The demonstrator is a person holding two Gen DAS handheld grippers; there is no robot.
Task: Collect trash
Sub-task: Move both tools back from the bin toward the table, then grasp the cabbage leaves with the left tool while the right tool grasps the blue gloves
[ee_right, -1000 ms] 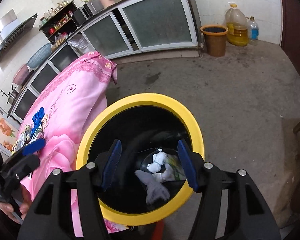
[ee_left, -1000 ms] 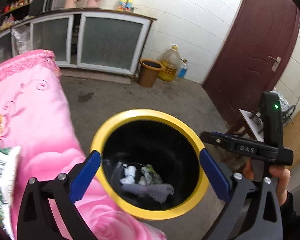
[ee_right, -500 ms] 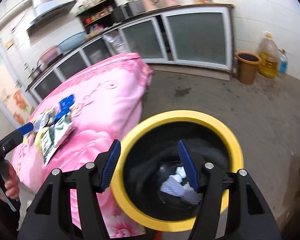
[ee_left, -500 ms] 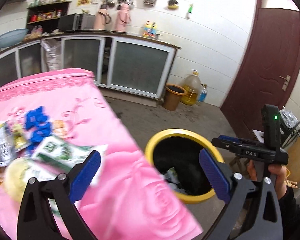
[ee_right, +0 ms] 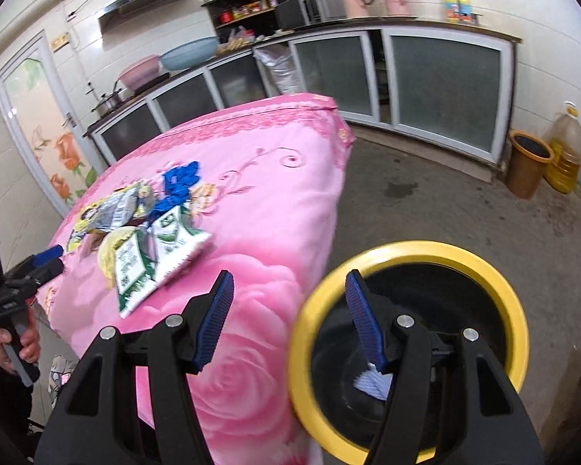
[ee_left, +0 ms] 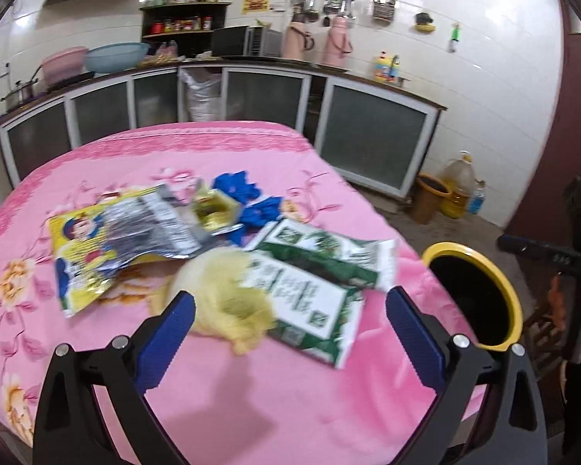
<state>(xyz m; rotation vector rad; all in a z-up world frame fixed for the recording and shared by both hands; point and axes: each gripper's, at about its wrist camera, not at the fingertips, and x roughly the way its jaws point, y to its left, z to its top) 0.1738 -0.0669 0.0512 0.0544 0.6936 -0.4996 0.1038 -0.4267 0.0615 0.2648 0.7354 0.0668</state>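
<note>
On the pink flowery cloth [ee_left: 290,395] that covers the table lies a little heap of trash. In front is a crumpled pale yellow plastic bag [ee_left: 228,302]. Touching it on the right is a green and white snack wrapper [ee_left: 313,290]. Behind them lie a shiny silver and yellow packet [ee_left: 124,244], a small yellow box [ee_left: 215,211] and a scrunched blue bit [ee_left: 248,201]; I cannot tell what that one is made of.

The left gripper [ee_left: 290,329] hangs just over the near side of the heap. Its blue fingers are spread wide, and nothing is between them but air. The yellow bag sits right by the left finger.

The right gripper [ee_right: 286,317] is over the edge of the table, beside the round black bin with the yellow rim [ee_right: 495,283]. It is about half open and holds nothing. Some white and grey scraps already lie deep in the bin.

So this looks like the step of picking up the next piece. I think the left gripper should go down over the yellow bag or the green wrapper, then squeeze. The wrapper is flat and thin, so a finger must get under an edge. The bag is soft and could slip. Then it goes over to the bin on the floor just past the table's right side.
</note>
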